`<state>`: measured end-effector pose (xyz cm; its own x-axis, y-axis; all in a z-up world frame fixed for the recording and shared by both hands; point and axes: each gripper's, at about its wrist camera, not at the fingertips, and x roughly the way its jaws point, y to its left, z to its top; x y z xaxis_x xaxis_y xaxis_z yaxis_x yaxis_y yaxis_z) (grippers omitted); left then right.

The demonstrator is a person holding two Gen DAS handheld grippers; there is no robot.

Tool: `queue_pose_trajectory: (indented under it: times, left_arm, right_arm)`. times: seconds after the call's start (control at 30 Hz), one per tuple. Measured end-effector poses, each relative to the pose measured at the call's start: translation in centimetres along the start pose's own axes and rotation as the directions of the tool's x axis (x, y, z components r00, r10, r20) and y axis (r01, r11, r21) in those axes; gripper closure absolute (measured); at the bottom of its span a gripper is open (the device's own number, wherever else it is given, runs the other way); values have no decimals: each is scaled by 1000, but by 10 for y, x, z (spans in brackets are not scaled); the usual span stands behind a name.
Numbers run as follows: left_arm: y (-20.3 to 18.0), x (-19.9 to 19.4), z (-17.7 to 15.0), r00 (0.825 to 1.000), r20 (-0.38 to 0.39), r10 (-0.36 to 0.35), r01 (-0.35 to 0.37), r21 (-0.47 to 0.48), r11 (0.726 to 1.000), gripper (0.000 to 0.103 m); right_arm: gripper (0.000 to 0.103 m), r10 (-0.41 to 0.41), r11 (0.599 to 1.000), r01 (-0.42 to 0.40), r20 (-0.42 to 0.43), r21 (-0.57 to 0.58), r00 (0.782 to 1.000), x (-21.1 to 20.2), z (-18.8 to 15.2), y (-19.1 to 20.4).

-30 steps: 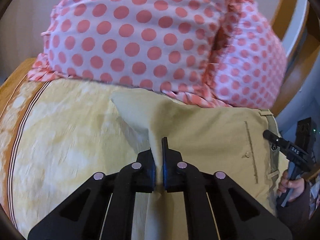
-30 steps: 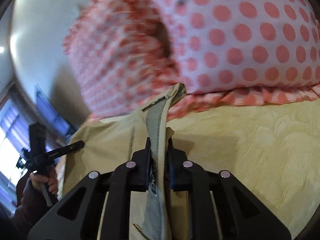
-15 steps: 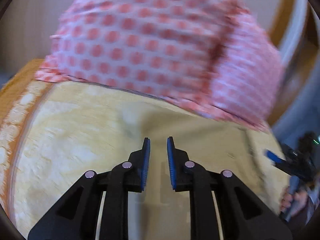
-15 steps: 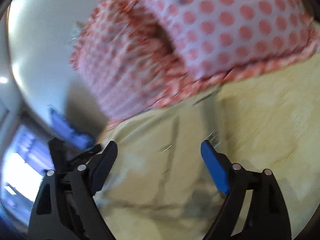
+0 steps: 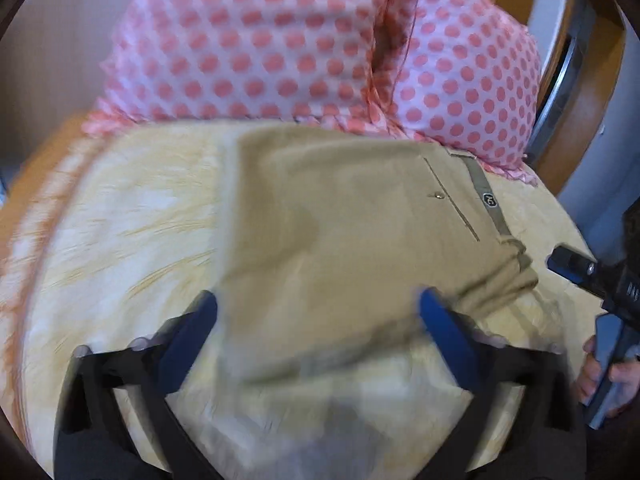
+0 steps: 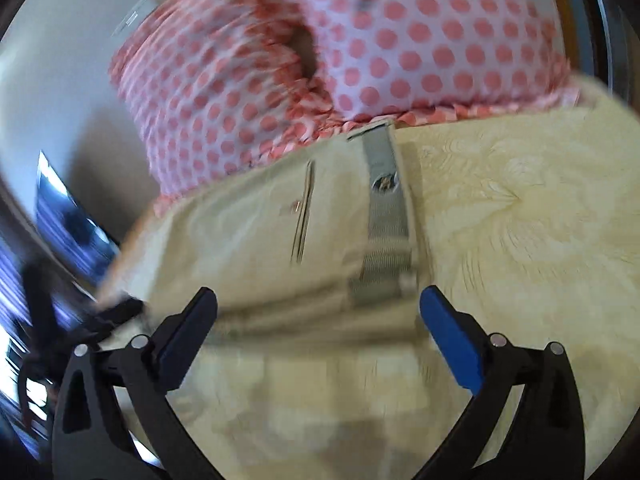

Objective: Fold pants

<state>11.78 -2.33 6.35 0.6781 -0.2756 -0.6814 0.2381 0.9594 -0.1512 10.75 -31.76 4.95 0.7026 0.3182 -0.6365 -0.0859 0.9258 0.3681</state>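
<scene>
The khaki pants (image 5: pixel 360 216) lie folded flat on the yellow bedspread (image 5: pixel 132 216), with the waistband (image 5: pixel 486 196) and a back pocket slit toward the right. In the right wrist view the pants (image 6: pixel 256 232) lie ahead, with the grey waistband (image 6: pixel 386 208) running toward me. My left gripper (image 5: pixel 318 316) is open and empty above the near edge of the pants. My right gripper (image 6: pixel 318 312) is open and empty, just short of the waistband end. The right gripper also shows at the right edge of the left wrist view (image 5: pixel 588 276).
Two pink polka-dot pillows (image 5: pixel 280 48) lie against the far edge of the pants. A wooden bed frame (image 5: pixel 576 92) curves up at the far right. The bedspread (image 6: pixel 520 220) stretches to the right in the right wrist view. A window (image 6: pixel 24 264) is at the left.
One second ago both grippers were shut on the pants, holding them up. They have let go, opened wide and drawn back; the pants now lie flat.
</scene>
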Motion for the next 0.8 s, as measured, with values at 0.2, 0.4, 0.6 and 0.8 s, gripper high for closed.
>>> queue_pose_trajectory:
  times: [0.2, 0.4, 0.6, 0.8]
  left_arm:
    - [-15, -36, -60, 989, 78, 128, -133, 54, 990, 1]
    - [-11, -28, -85, 983, 44, 177, -179, 43, 983, 1]
    - [-11, -23, -95, 977, 38, 210, -212, 46, 976, 1]
    - [-11, -26, -104, 972, 87, 217, -221, 36, 975, 1]
  right_arm:
    - [2, -100, 981, 113, 88, -156, 991, -15, -78, 38]
    - [2, -176, 956, 192, 88, -221, 980, -4, -101, 59]
    - [2, -237, 934, 259, 112, -247, 965, -1, -108, 63]
    - [2, -218, 940, 248, 150, -232, 964, -4, -116, 59]
